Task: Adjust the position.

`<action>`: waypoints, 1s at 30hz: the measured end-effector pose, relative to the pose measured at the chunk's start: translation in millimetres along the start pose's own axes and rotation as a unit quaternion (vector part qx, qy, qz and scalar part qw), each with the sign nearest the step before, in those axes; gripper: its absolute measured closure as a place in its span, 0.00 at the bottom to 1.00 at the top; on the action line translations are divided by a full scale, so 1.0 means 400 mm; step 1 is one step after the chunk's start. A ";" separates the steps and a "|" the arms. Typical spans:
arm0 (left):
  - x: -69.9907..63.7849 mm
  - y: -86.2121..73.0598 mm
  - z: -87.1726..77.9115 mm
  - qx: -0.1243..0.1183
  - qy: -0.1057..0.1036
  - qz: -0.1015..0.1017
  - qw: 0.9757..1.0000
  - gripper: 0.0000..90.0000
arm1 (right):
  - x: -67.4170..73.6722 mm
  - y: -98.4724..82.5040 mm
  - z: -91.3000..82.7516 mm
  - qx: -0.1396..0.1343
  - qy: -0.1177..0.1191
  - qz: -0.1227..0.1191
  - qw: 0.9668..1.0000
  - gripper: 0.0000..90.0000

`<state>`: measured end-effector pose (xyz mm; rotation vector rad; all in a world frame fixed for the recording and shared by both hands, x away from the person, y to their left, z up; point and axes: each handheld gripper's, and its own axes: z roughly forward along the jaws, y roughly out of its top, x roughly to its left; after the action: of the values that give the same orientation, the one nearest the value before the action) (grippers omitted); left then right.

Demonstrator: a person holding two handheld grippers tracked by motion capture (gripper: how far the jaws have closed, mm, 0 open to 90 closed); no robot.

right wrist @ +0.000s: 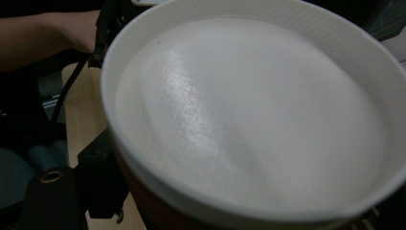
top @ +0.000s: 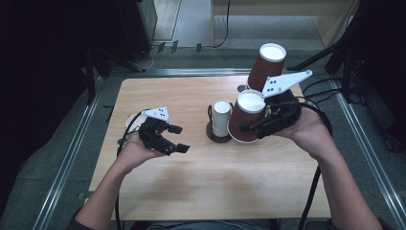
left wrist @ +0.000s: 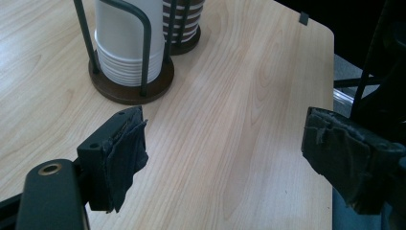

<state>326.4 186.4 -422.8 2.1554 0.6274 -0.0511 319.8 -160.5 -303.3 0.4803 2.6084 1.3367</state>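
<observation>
Holding your left claw point(top: 178, 139) low over the counter point(top: 201, 177), you keep its jaws spread with nothing between them. Just ahead of it stands the white cup stack point(top: 221, 118) in its wire holder point(left wrist: 131, 88), apart from the pads. Beyond that, your right claw point(top: 251, 127) pinches the brown cup point(top: 247, 117) by its side, tilted, beside the stack. Behind this claw stands the brown cup stack point(top: 266, 64).

text: none legible | labels: none | cups point(top: 249, 115): plain, as far as the blur allows
</observation>
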 end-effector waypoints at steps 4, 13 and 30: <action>-0.008 -0.003 0.014 0.008 -0.004 0.009 1.000 0.18 | 0.010 -0.030 0.032 0.004 0.010 0.001 1.000 0.20; -0.021 -0.009 0.029 0.008 -0.011 0.023 1.000 0.17 | 0.035 -0.087 0.099 0.012 0.025 -0.003 1.000 0.20; -0.028 -0.027 0.059 0.013 -0.023 0.012 1.000 0.15 | 0.047 -0.183 0.203 0.009 0.045 0.002 0.999 0.20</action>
<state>316.0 169.1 -442.7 2.1804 0.5771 -0.0948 311.0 -132.1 -410.0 0.4387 2.6953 1.3663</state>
